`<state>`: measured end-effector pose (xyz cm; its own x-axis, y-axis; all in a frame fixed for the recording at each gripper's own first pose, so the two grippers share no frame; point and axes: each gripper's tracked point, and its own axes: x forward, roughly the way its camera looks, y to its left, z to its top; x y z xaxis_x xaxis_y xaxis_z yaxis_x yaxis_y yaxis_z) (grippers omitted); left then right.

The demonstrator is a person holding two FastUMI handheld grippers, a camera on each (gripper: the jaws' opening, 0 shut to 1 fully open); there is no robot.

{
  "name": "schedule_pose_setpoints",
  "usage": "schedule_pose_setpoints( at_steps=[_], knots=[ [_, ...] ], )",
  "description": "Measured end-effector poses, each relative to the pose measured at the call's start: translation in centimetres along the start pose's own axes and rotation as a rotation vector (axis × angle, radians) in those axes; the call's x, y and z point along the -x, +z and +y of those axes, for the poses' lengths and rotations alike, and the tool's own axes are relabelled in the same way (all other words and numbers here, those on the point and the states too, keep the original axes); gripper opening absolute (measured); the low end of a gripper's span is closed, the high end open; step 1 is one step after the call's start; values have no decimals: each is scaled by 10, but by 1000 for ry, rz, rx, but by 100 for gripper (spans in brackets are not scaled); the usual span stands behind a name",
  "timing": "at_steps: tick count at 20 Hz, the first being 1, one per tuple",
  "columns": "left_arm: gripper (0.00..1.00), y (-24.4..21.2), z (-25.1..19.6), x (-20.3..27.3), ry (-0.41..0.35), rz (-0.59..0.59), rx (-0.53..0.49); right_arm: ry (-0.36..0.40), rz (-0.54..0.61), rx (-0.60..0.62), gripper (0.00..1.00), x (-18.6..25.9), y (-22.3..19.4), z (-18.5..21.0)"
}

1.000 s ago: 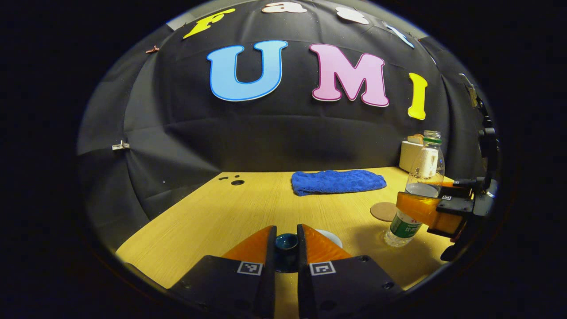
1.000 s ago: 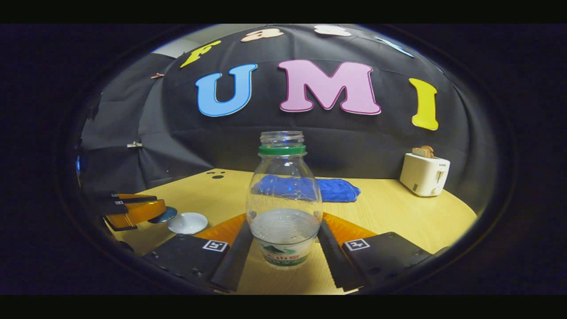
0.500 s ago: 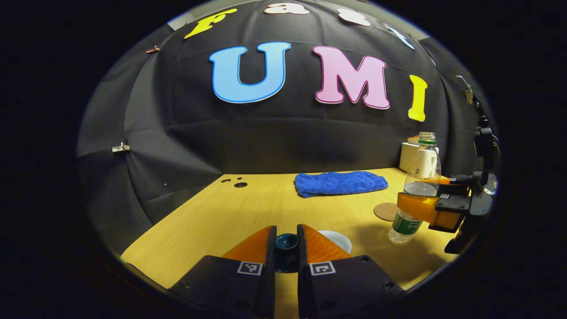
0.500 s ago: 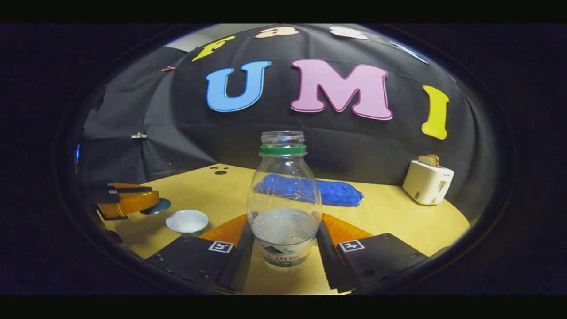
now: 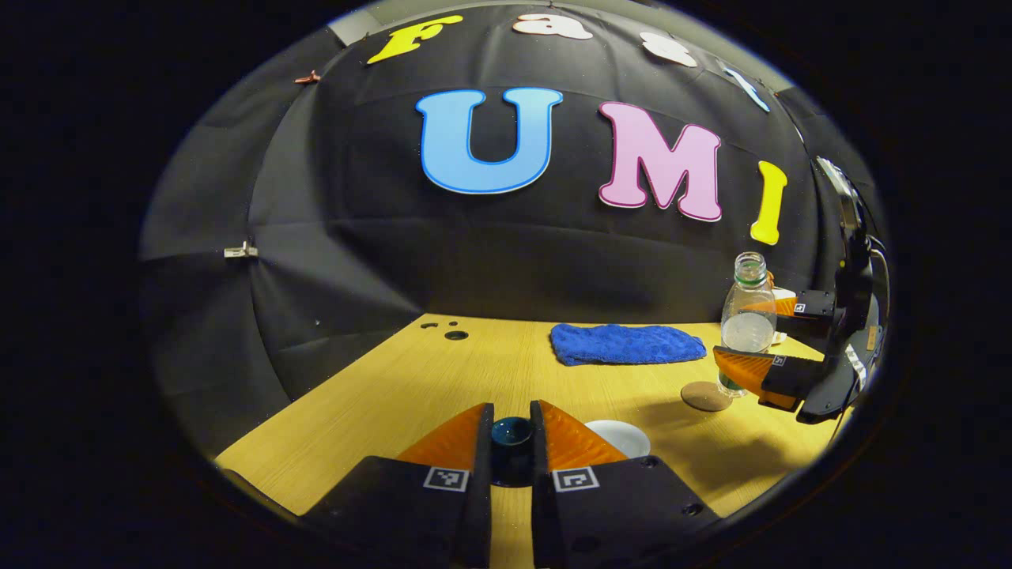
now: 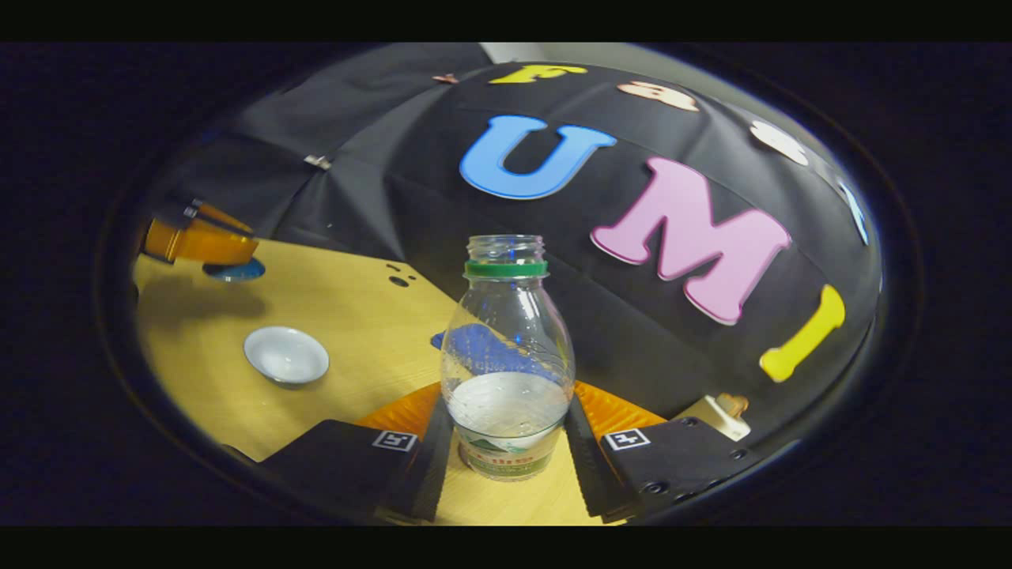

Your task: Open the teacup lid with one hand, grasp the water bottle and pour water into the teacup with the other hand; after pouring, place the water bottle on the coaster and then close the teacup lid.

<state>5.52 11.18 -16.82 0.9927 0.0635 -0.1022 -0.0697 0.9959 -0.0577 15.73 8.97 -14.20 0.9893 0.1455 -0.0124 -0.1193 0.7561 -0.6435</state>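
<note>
We pinch the teacup lid (image 5: 511, 432) in our left gripper (image 5: 511, 442) | right gripper (image 6: 506, 442) clamps the water bottle (image 6: 507, 356) | coaster (image 5: 706, 396) beside it

The water bottle (image 6: 507, 348) was clear plastic with a green neck ring and a green-and-white label. The teacup (image 6: 285, 355) was white; the teacup lid (image 5: 511, 433) was dark teal. Both grippers had orange fingers (image 5: 451, 438) and black bodies bearing black-and-white square markers. The towel (image 5: 627, 344) was blue, the coaster (image 5: 706, 396) brown, the table (image 5: 443, 383) light wood-grain yellow, and the toaster (image 6: 715, 416) cream.
</note>
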Motion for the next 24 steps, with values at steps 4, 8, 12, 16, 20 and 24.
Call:
schedule_pose_setpoints(
  at_steps=[4, 8, 12, 16, 20, 24],
  knots=[
    [24, 0, 15, 11, 20, -12, 42, 51, -18, 141, 70, -11, -3, 17],
    [21, -2, 32, 21, 42, -10, 53, 110, -17, 268, 70, -18, -10, 40],
    [24, -6, 46, 26, 59, -1, 58, 149, -30, 369, 70, -27, -16, 53],
    [24, -8, 49, 28, 62, -3, 55, 194, -36, 449, 70, -43, -23, 69],
    [24, -12, 47, 29, 56, 1, 59, 211, -44, 523, 70, -50, -30, 73],
    [20, -16, 44, 32, 46, 12, 62, 217, -66, 605, 70, -53, -31, 77]
  ],
)
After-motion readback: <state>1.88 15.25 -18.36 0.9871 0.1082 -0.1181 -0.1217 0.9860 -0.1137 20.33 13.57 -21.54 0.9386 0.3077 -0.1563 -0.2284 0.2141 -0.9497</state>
